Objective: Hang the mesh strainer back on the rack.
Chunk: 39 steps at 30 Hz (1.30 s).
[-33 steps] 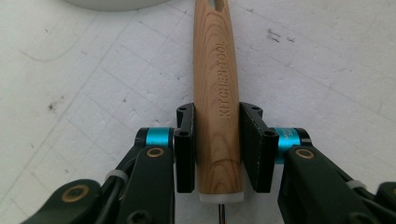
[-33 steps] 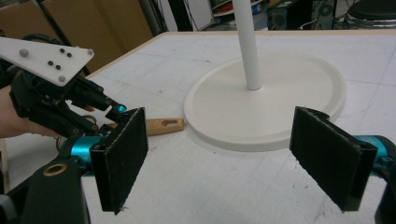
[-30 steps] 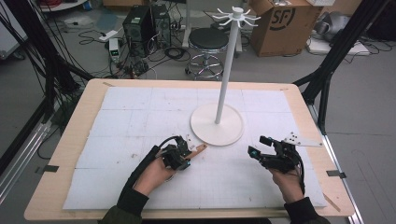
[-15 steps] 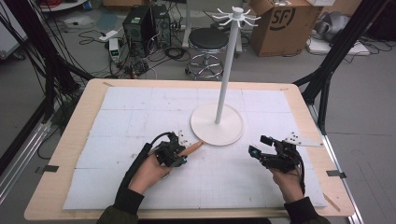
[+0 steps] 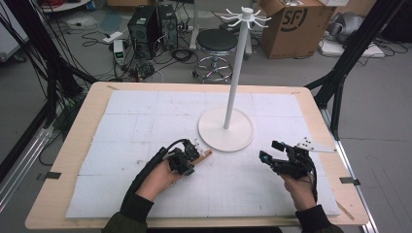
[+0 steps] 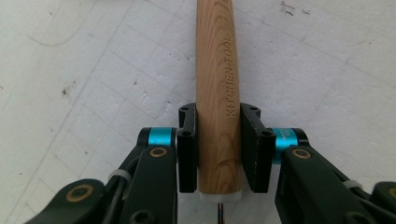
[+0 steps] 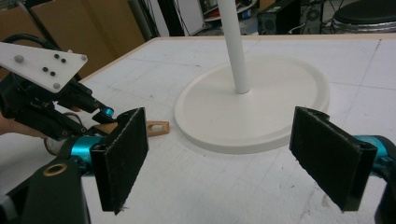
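A wooden handle [image 6: 215, 56] stamped "KITCHEN TOOL" runs between the jaws of my left gripper [image 6: 218, 116], which is shut on it. From above, the left gripper [image 5: 187, 158] is just left of the white stand's round base [image 5: 226, 130], and the handle's tip [image 5: 207, 154] points at that base. The tool's head is hidden under the gripper. My right gripper [image 5: 268, 151] hovers open to the right of the base. Its two pads [image 7: 121, 156] stand wide apart with nothing between them, and they face the base [image 7: 261, 100] and the handle's holed end [image 7: 157, 127].
The stand's thin white pole [image 5: 234, 73] rises from the base to a ring of hooks [image 5: 246, 17]. A white gridded mat [image 5: 145, 121] covers the wooden table [image 5: 77, 145]. Behind the table are a stool [image 5: 217, 43], a cardboard box [image 5: 291, 24] and cables on the floor.
The left hand has shifted slightly while the handle's tip stays by the stand's base. The right gripper has stayed in place and open.
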Available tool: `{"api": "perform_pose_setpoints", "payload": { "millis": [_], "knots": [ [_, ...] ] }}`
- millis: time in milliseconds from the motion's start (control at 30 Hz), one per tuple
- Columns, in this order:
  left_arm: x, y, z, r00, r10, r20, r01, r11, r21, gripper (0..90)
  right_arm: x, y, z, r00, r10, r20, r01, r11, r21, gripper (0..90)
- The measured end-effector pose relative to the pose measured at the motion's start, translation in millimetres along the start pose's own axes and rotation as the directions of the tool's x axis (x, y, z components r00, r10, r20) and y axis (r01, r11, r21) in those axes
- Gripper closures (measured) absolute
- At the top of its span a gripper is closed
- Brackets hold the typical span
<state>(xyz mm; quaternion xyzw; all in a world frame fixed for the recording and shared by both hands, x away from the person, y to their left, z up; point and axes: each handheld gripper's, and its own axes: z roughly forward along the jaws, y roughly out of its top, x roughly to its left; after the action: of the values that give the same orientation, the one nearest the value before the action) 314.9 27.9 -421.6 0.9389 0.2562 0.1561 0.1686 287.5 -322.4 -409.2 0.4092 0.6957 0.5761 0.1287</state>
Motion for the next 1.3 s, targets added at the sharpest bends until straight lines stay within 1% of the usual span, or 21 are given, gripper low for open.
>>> {"api": "perform_pose_setpoints", "payload": {
  "millis": [100,167,233,333,367,433,533,567,633,667,700,733,767,833,933,1000,1067,1133,1167,1200,1300],
  "knots": [
    [-2.4,-0.6,0.7,0.9999,-0.005,-0.016,0.005,1.0,-0.005,70.7,-0.1,0.0,0.7,1.0,-0.002,0.003,0.002,1.0,-0.002,18.9],
    [-4.5,-0.8,0.2,0.9995,0.007,-0.03,-0.007,1.0,-0.004,70.7,-0.4,0.0,1.2,1.0,0.0,0.001,0.0,1.0,-0.004,19.0],
    [-1.7,-1.8,-0.5,0.9999,-0.003,-0.013,0.003,0.9999,-0.014,70.7,0.3,0.1,1.0,1.0,-0.001,0.001,0.001,1.0,-0.005,19.1],
    [1.0,-3.9,-3.2,0.9992,-0.039,0.0,0.039,0.9988,-0.03,70.9,0.8,0.5,-0.4,1.0,-0.002,0.001,0.002,1.0,-0.01,19.1],
    [3.2,-5.1,-5.3,0.9986,-0.049,0.021,0.05,0.9974,-0.051,70.9,-0.2,0.7,-0.8,1.0,-0.002,0.002,0.002,1.0,-0.014,19.1],
    [6.5,-7.0,-11.6,0.9965,-0.066,0.051,0.07,0.9936,-0.088,70.9,-1.4,1.0,-1.3,0.9999,0.012,0.004,-0.012,1.0,-0.017,19.1],
    [14.2,-9.0,-22.9,0.9933,-0.103,0.053,0.109,0.9846,-0.136,70.8,-3.2,0.5,-1.0,0.9998,0.018,0.011,-0.018,1.0,-0.013,19.2],
    [17.3,-10.4,-27.1,0.9921,-0.115,0.049,0.122,0.9783,-0.167,70.8,-3.0,0.6,-1.6,0.9998,0.014,0.013,-0.014,1.0,-0.015,19.1],
    [23.2,-13.6,-36.2,0.9884,-0.136,0.067,0.147,0.9671,-0.208,70.8,-2.0,0.7,-2.6,0.9999,0.012,0.009,-0.012,1.0,-0.018,19.1],
    [25.7,-15.3,-41.0,0.9863,-0.149,0.071,0.162,0.9578,-0.238,70.8,-1.7,0.8,-2.8,0.9999,0.009,0.01,-0.009,1.0,-0.021,19.1],
    [27.9,-16.9,-45.4,0.9826,-0.164,0.088,0.182,0.9455,-0.27,70.8,-1.4,0.8,-3.0,0.9999,0.007,0.01,-0.007,1.0,-0.02,19.2],
    [30.9,-18.4,-50.3,0.9812,-0.164,0.101,0.188,0.9349,-0.301,70.8,-1.4,0.8,-2.8,0.9999,0.009,0.007,-0.009,1.0,-0.02,19.2],
    [32.3,-19.8,-54.6,0.9781,-0.176,0.112,0.204,0.9195,-0.336,70.8,-1.0,0.7,-2.3,0.9999,0.01,0.009,-0.01,1.0,-0.019,19.2],
    [35.2,-21.3,-62.3,0.9755,-0.177,0.13,0.215,0.897,-0.386,70.8,-0.8,0.2,-0.9,0.9999,0.008,0.013,-0.008,1.0,-0.005,19.2],
    [38.5,-23.5,-73.6,0.9717,-0.175,0.159,0.23,0.85,-0.474,70.8,0.7,0.0,0.4,1.0,0.002,0.006,-0.002,1.0,-0.007,19.2],
    [40.1,-24.0,-80.9,0.9707,-0.161,0.178,0.232,0.8236,-0.518,70.8,1.3,0.0,0.4,1.0,-0.002,0.007,0.002,1.0,-0.007,19.2],
    [42.0,-23.9,-87.3,0.9678,-0.151,0.202,0.241,0.7914,-0.562,70.7,1.5,0.0,0.3,1.0,0.001,0.005,-0.001,1.0,-0.008,19.2],
    [43.3,-22.7,-93.5,0.9706,-0.145,0.192,0.233,0.765,-0.6,70.7,1.8,-0.1,0.3,1.0,0.0,0.004,0.0,1.0,-0.007,19.2],
    [44.6,-21.7,-96.2,0.9695,-0.142,0.2,0.237,0.7475,-0.62,70.7,2.0,-0.1,0.3,1.0,-0.001,0.003,0.001,1.0,-0.008,19.2],
    [46.0,-20.9,-99.7,0.971,-0.139,0.195,0.233,0.7271,-0.646,70.7,2.3,0.0,0.3,1.0,-0.001,0.003,0.001,1.0,-0.01,19.2],
    [51.2,-15.2,-109.9,0.9664,-0.132,0.221,0.252,0.6542,-0.713,70.7,2.2,0.2,-0.1,1.0,0.001,0.002,-0.001,1.0,-0.014,19.2]
  ]
}}
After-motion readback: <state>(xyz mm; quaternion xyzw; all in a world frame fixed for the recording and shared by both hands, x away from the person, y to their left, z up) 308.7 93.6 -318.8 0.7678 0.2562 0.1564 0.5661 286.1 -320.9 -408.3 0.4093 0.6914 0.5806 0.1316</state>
